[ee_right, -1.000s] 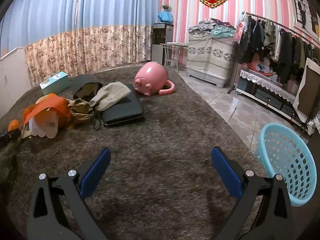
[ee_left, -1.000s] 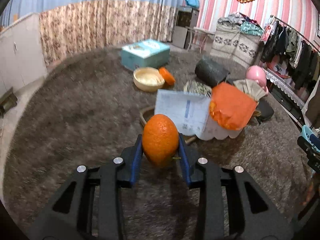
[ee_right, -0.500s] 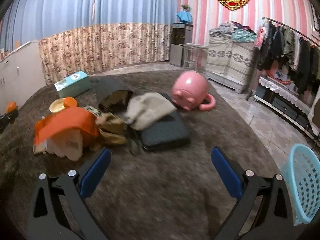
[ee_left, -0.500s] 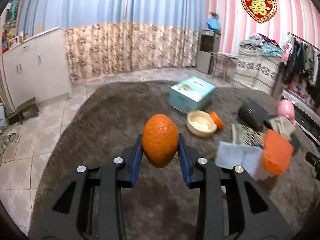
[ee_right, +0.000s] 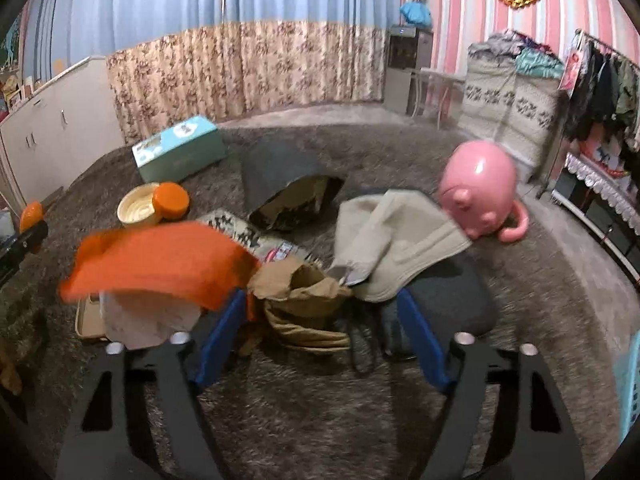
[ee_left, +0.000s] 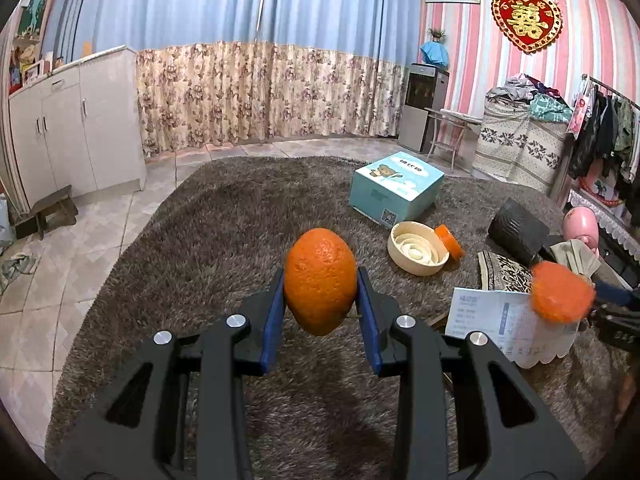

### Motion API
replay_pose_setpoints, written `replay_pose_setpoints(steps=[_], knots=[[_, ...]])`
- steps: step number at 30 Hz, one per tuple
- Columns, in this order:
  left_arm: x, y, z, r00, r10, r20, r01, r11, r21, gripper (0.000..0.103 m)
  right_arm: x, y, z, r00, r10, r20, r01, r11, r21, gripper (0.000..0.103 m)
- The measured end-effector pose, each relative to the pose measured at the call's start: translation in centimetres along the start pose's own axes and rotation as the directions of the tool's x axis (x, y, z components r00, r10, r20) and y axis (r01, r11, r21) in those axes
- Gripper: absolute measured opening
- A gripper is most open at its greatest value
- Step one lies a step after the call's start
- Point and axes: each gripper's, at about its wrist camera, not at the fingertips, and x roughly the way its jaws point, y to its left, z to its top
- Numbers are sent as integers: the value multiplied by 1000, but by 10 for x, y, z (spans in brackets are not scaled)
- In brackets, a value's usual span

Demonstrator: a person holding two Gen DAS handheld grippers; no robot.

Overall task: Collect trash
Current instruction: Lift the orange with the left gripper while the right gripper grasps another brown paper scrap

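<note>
One orange (ee_left: 320, 280) sits clamped between the blue pads of the left gripper (ee_left: 321, 320), above the brown carpet (ee_left: 208, 240). The right gripper (ee_right: 320, 336) has just been closing, its jaws apart around one crumpled brown paper bag (ee_right: 308, 300), beside one orange-lidded tub (ee_right: 156, 276).

I see a shaggy grey-brown rug (ee_left: 224, 216) on pale tiled floor (ee_left: 60, 264), blue curtains (ee_left: 224, 4) above a floral band, pink-striped wall (ee_left: 480, 56) with a red heart ornament (ee_left: 526, 18), white cabinets (ee_left: 72, 128) left, clothes rack (ee_left: 612, 124) right.
</note>
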Motion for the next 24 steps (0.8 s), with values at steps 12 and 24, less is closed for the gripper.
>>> replay_pose_setpoints(steps=[12,24], knots=[[-1,-4,1,1000,13,18,-14,1000,21,33,-58,-35,-14,996,-4,93,1,999,32,44],[-54,-76,12,990,-113,80,105,990,94,33,-139,-127,-56,973,-175,151,148,974,173,44]])
